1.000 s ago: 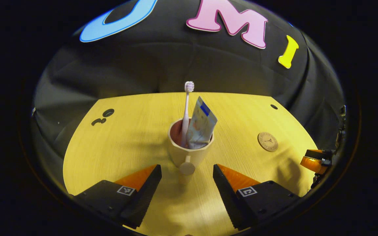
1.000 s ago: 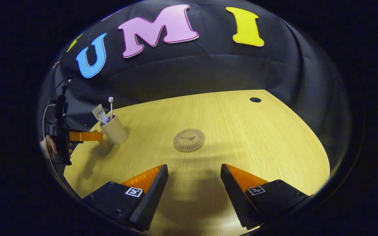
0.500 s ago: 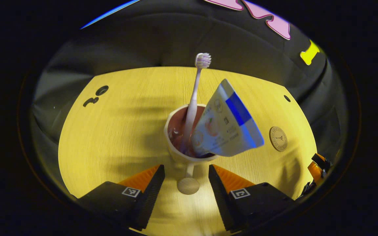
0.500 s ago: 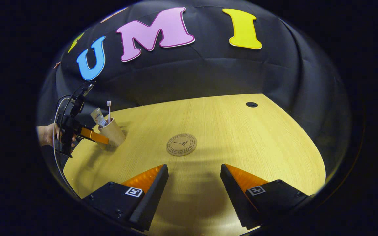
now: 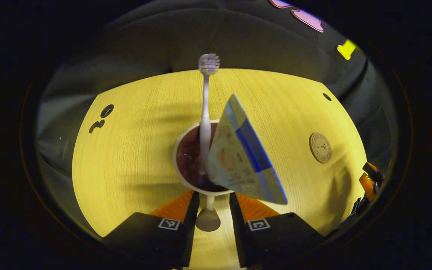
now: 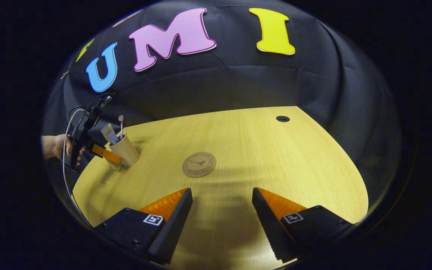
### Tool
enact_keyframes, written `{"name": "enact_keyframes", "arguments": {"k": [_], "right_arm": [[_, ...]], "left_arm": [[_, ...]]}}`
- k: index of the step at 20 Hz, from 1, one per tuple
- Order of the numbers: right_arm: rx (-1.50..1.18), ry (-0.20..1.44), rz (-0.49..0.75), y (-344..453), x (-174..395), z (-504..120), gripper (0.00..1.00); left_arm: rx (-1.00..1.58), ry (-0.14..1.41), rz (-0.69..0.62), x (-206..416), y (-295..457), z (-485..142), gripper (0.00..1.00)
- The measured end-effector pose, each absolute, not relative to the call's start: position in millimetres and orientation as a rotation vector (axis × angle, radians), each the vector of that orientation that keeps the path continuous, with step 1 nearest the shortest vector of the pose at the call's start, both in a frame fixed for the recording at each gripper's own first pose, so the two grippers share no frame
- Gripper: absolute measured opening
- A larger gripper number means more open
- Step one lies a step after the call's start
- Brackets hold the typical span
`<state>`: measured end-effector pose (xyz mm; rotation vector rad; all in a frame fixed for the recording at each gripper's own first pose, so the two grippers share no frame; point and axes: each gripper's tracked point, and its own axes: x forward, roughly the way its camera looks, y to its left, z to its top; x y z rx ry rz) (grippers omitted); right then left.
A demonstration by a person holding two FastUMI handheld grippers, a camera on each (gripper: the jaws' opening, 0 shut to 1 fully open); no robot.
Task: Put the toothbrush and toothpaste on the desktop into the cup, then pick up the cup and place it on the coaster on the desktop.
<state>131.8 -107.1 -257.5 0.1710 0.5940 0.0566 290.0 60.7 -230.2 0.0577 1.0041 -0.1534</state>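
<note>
- Here, in the left gripper view, the left hand-held gripper (image 5: 211,202) sits at the bottom centre of the frame, its two fingers drawn close on either side of the cup handle (image 5: 208,219), a thin stem ending in a round knob.
- Whether both fingers (image 5: 191,210) actually press on the handle cannot be told; narrow slivers of table show between them and the stem.
- The cup (image 5: 195,159) stands just above the fingers, centre frame, its dark inside open to the camera.
- The toothbrush (image 5: 204,112) stands in the cup, nearly upright, bristle head at upper centre.
- The toothpaste tube (image 5: 244,157) also sits in the cup, leaning toward the lower right, its flat crimped end sticking well out over the rim.
- The round coaster (image 5: 320,142) lies on the wooden table (image 5: 133,150) at the right of the frame, well apart from the cup.
- In the right gripper view, the right hand-held gripper (image 6: 221,204) is at the bottom, fingers spread wide with nothing between them, above bare table (image 6: 276,157).
- There the coaster (image 6: 199,164) lies left of centre, just above the fingers.
- The cup (image 6: 126,150) with toothbrush (image 6: 120,125) and toothpaste tube (image 6: 109,133) is at the left edge, with the left hand-held gripper (image 6: 105,152) against its left side and a person's hand (image 6: 56,146) holding it.
</note>
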Motion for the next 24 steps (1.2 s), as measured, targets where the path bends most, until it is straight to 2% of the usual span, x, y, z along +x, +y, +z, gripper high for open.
{"name": "enact_keyframes", "arguments": {"k": [1, 2, 6, 7, 16, 24], "right_arm": [[0.172, 0.594, 0.058, -107, 132, -257, 0.99], [0.173, 0.595, 0.059, -108, 132, -256, 0.98], [0.171, 0.594, 0.059, -107, 131, -252, 0.99], [0.170, 0.598, 0.059, -106, 130, -253, 0.99], [0.162, 0.601, 0.052, -104, 124, -251, 0.98], [0.185, 0.576, 0.032, -111, 117, -241, 0.98]], "left_arm": [[0.054, 1.003, -0.149, 291, 60, -231, 0.46], [0.038, 1.000, -0.145, 290, 57, -232, 0.37], [0.034, 1.000, -0.152, 290, 58, -232, 0.25], [0.031, 0.995, -0.151, 290, 58, -231, 0.28], [0.040, 0.961, -0.139, 290, 53, -220, 0.25], [0.115, 0.922, -0.248, 290, -12, -189, 0.25]]}}
